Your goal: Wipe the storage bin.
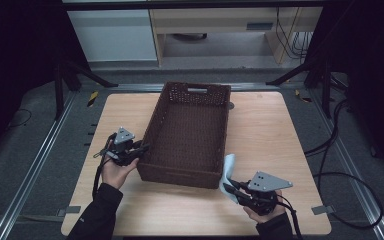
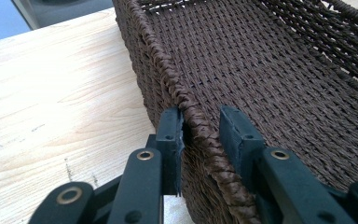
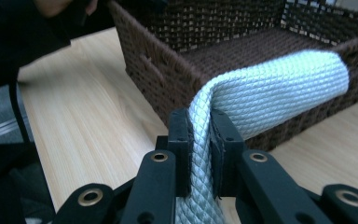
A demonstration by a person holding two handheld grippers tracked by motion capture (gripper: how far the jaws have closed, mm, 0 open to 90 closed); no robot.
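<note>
Currently the right gripper (image 3: 200,128) has its jaws clamped on a fold of the pale quilted cloth (image 3: 270,91); the cloth rises from between the jaws and arches forward, its free end drooping over the near corner of the woven basket (image 3: 242,51). The left gripper (image 2: 200,135) straddles the braided rim (image 2: 193,119) of the basket's left wall, one jaw outside and one inside. The outer jaw touches the braid, the inner one stands a little off, so this reads as a loose steadying hold, not a firm pinch.

Step in hand, as judged: get the cloth into the basket. To do it well:
- lift the right jaws enough that the hanging end clears the rim ahead of them;
- carry the cloth forward over the basket floor before releasing;
- keep the left jaws on the rim so the basket does not slide on the tabletop (image 1: 275,135);
- release low, so the cloth settles flat rather than draped on the wall.
</note>
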